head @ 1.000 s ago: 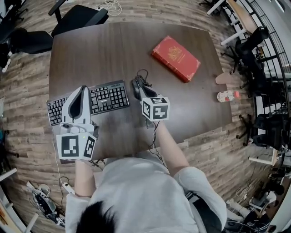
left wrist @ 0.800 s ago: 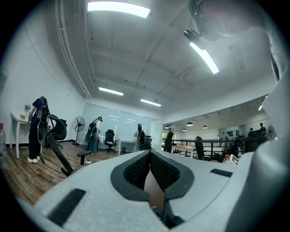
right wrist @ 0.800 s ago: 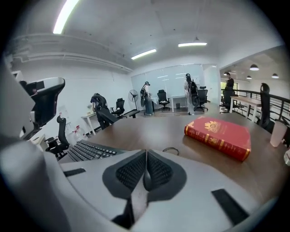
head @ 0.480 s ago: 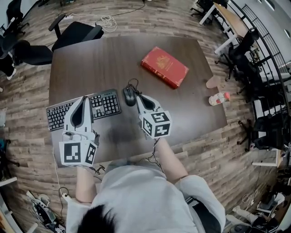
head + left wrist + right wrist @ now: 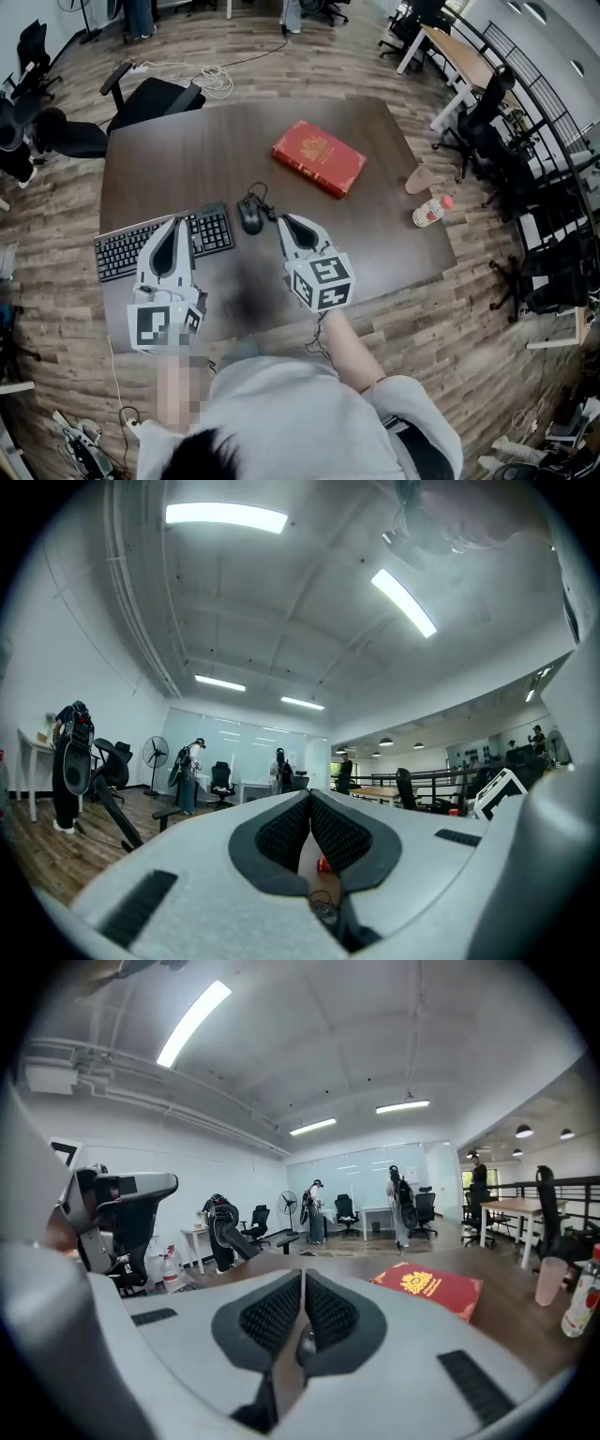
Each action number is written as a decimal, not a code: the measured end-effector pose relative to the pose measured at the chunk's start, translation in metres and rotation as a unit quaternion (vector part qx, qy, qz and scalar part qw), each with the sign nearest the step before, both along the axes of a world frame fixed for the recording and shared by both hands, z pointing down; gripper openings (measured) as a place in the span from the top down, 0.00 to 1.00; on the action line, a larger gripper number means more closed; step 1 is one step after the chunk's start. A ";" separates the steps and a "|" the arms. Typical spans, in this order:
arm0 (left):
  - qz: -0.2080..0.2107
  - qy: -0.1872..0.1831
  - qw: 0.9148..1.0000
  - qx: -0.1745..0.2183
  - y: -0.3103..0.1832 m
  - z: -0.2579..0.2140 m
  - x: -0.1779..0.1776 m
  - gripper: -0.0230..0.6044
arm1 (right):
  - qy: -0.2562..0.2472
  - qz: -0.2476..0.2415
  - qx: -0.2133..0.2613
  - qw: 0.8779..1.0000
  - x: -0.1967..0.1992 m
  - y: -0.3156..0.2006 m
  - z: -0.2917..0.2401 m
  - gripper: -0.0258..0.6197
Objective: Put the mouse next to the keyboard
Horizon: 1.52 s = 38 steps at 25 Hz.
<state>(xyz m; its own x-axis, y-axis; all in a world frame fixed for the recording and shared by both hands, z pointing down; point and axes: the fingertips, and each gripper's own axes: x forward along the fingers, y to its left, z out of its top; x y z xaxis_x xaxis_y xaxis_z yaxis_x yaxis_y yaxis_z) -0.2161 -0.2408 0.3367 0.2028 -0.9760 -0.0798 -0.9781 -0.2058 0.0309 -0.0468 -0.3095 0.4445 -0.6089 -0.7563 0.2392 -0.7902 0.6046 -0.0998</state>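
Seemingly the mouse [image 5: 249,216] already lies just right of the keyboard [image 5: 120,251], so with the right gripper [image 5: 285,221] and left gripper [image 5: 173,226] both closed on nothing, the sound move is drawing them nearward without snagging its cord [image 5: 260,191].

Open-plan office, wood-plank floor [image 5: 309,56], brown desk [image 5: 187,150] with keyboard [image 5: 117,253] and wired mouse [image 5: 250,217], black swivel chairs [image 5: 159,94] beyond the desk, far ahead of the left gripper [image 5: 309,797] a pedestal fan [image 5: 155,754], a desk chair [image 5: 222,782] and a glass partition [image 5: 246,750], strip lights [image 5: 225,516] overhead.
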 end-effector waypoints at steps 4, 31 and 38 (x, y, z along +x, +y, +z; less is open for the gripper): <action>0.003 -0.002 1.000 0.008 0.008 -0.008 0.017 0.95 | 0.003 0.001 0.023 1.000 0.016 0.013 -0.019 0.93; 0.002 -0.010 1.000 0.029 0.075 -0.029 0.088 0.95 | -0.021 0.008 0.123 0.992 0.093 0.097 -0.103 0.93; 0.005 -0.013 0.999 0.033 0.088 -0.033 0.109 0.95 | -0.024 0.013 0.134 0.991 0.114 0.112 -0.113 0.93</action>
